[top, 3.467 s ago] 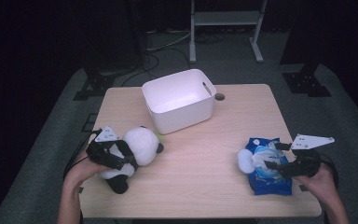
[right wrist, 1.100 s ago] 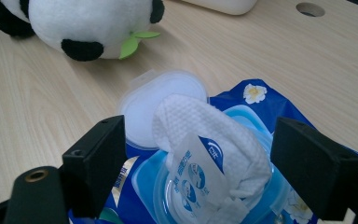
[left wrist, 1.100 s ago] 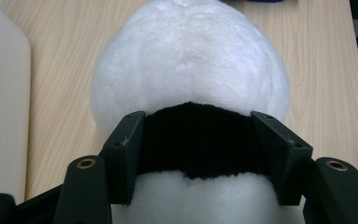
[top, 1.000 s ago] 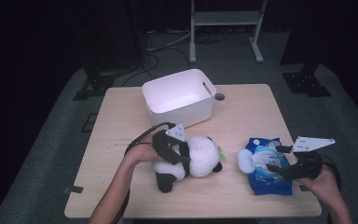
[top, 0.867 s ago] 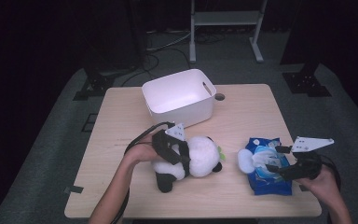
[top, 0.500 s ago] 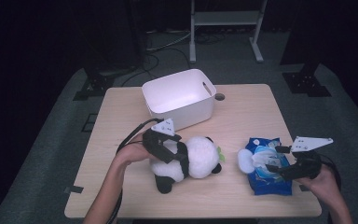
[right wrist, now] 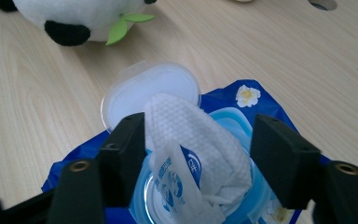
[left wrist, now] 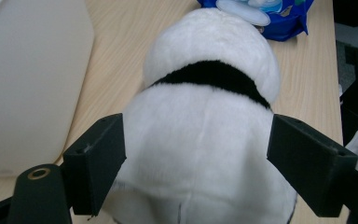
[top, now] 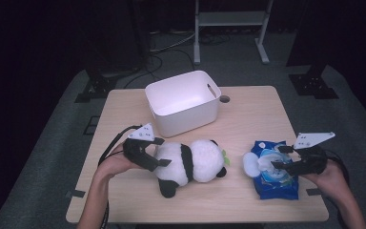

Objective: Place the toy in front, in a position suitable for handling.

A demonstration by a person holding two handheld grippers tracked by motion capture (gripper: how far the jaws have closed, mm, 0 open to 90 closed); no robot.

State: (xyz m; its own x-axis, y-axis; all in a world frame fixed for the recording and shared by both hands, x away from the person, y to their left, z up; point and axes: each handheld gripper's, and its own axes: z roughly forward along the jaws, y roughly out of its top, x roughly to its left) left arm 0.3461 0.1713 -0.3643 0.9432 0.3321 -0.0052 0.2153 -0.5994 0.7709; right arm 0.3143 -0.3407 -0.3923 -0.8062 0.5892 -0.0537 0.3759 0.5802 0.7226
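Wooden bench (top: 248,114) carried a black-and-white plush panda (top: 190,162), lying between the released left hand-held gripper's (left wrist: 196,168) jaws, which had just been opening.

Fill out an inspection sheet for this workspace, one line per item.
Surface: wooden table, hole near its far edge.
Job's things: panda plush lying mid-table; blue wipes pack, lid open, wipe sticking up.
Clutter: white bin behind the panda.
Grippers: left claw straddles the panda, jaws have just been opening; right claw straddles the wipe, jaws have just been closing.
Cables: black cable trailing from left claw.
Surroundings: dark room, grey floor, metal stand behind.
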